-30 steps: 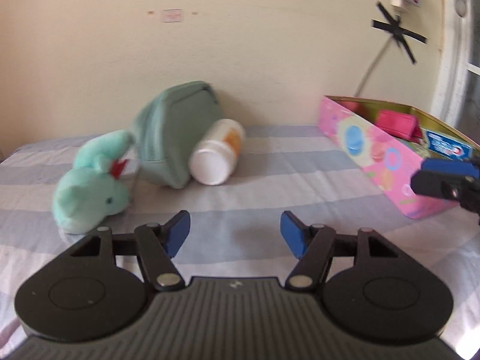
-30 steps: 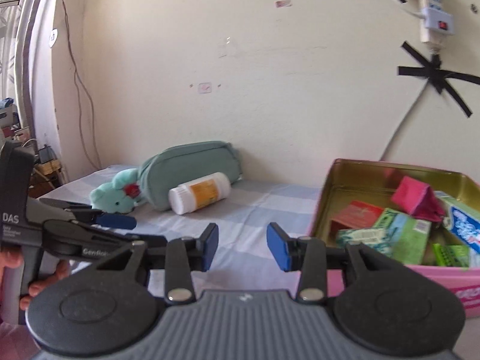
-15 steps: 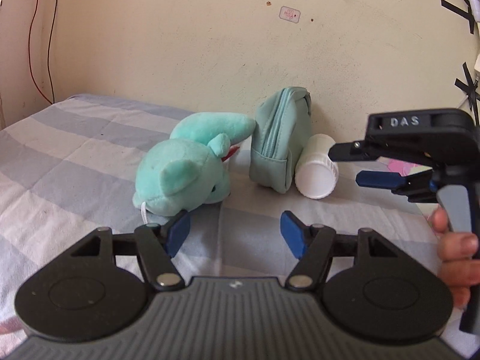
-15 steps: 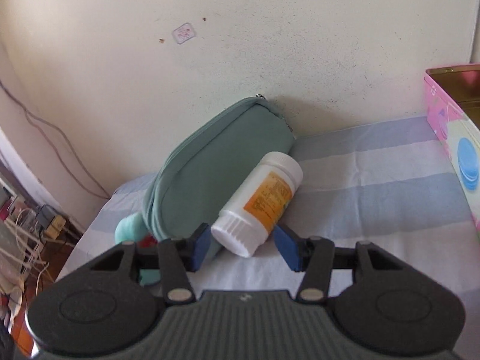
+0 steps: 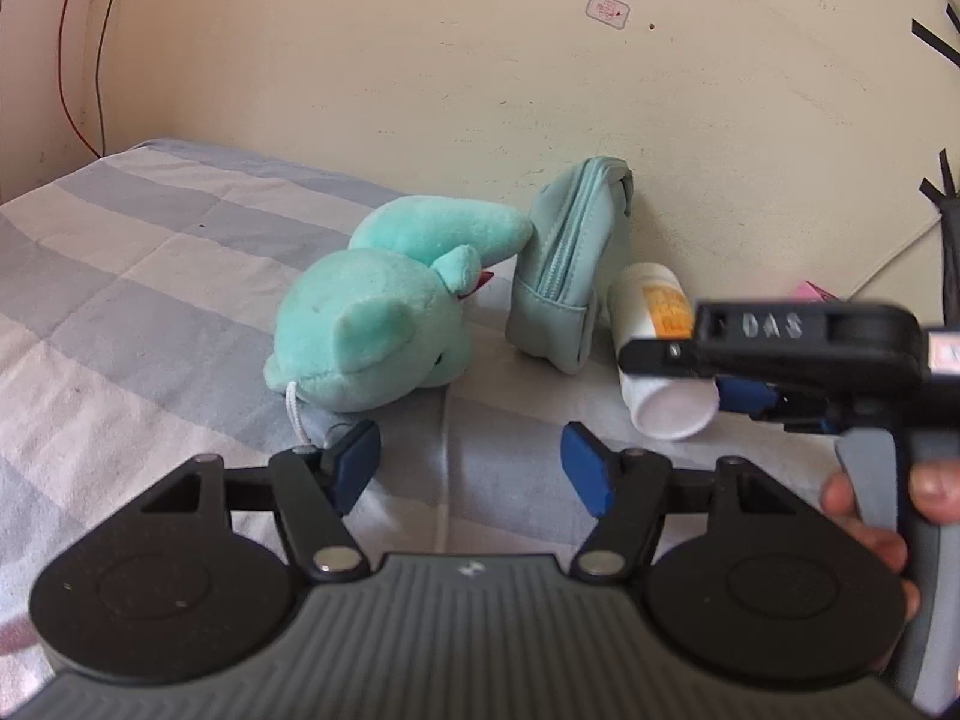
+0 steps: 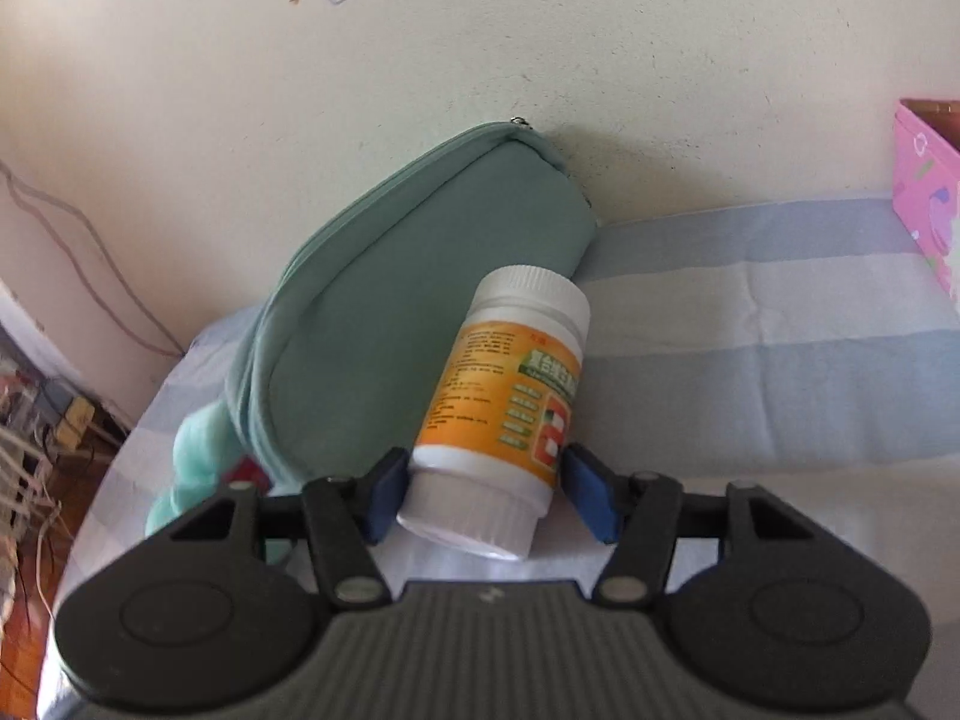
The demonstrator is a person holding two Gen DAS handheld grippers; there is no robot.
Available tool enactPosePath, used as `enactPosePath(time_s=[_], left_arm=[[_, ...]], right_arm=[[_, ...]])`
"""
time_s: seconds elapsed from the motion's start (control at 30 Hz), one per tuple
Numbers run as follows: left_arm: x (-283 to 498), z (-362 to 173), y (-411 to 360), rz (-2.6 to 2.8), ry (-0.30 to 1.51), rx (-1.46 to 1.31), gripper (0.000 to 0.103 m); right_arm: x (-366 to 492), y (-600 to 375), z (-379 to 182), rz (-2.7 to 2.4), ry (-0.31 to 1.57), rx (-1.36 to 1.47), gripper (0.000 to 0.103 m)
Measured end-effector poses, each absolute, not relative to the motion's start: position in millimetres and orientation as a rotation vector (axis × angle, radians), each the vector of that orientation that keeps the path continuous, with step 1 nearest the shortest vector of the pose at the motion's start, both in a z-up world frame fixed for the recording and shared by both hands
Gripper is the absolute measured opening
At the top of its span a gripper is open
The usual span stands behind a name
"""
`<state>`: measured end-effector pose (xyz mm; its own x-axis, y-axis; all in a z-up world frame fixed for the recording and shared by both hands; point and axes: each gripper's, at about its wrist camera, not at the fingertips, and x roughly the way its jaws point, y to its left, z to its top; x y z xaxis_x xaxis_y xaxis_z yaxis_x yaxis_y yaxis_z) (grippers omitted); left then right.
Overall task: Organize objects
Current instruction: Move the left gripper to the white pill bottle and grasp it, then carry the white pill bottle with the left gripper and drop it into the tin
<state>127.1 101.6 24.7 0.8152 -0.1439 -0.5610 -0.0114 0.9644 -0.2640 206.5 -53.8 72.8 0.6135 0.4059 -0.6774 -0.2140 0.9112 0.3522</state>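
Observation:
A white pill bottle with an orange label [image 6: 504, 402] lies on the striped bed, leaning on a green zip pouch [image 6: 384, 324]. My right gripper [image 6: 483, 495] is open, its blue pads on either side of the bottle's lower end. The left wrist view also shows that gripper [image 5: 738, 390] around the bottle [image 5: 657, 354]. A mint plush toy [image 5: 384, 324] lies left of the pouch [image 5: 570, 276]. My left gripper [image 5: 471, 465] is open and empty, just in front of the plush.
A pink tin box [image 6: 930, 192] stands at the right edge of the bed. The cream wall runs right behind the pouch. Cables and clutter [image 6: 36, 438] sit on the floor off the bed's left side.
My right gripper has moved forward, so the bottle's end now sits between its pads. My left gripper has edged closer to the plush.

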Motion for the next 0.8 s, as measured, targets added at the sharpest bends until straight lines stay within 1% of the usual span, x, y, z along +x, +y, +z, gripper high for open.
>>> enactPosePath(time_s=[0.1,0.2,0.33,0.4,0.43,0.47,0.53,0.63,0.73,0.77,0.8], left_arm=[[124,25,97,-0.186,0.624,-0.283,0.069],[118,25,86,-0.367,0.658,-0.325,0.074],[106,26,55,-0.564,0.753,-0.403,0.075],[98,27,34,-0.637,0.796,-0.418,0.077],[94,25,23,-0.664,0.817,-0.424,0.077],[91,24,11,-0.681,0.842,-0.426,0.082],[87,19,-11,-0.698,0.883,-0.422,0.083],[83,20,-27,-0.678,0.878,-0.394,0.083],[89,22,-33,-0.646,0.906,-0.417,0.081],[90,23,-35,-0.632,0.908,-0.416,0.079],[90,24,-37,-0.626,0.91,-0.417,0.074]], right_arm=[[156,-69,80,0.402,0.814,0.113,0.057],[101,-89,85,0.408,0.773,-0.013,0.057],[32,-111,86,0.334,0.697,-0.17,0.057],[9,-117,85,0.294,0.671,-0.214,0.055],[2,-119,83,0.282,0.669,-0.214,0.055],[-1,-121,80,0.276,0.675,-0.203,0.055],[-6,-128,74,0.269,0.676,-0.135,0.054],[-9,-135,72,0.27,0.666,-0.084,0.054],[-8,-138,73,0.281,0.656,-0.072,0.053],[-7,-139,74,0.284,0.652,-0.069,0.053],[-7,-141,74,0.291,0.649,-0.062,0.053]])
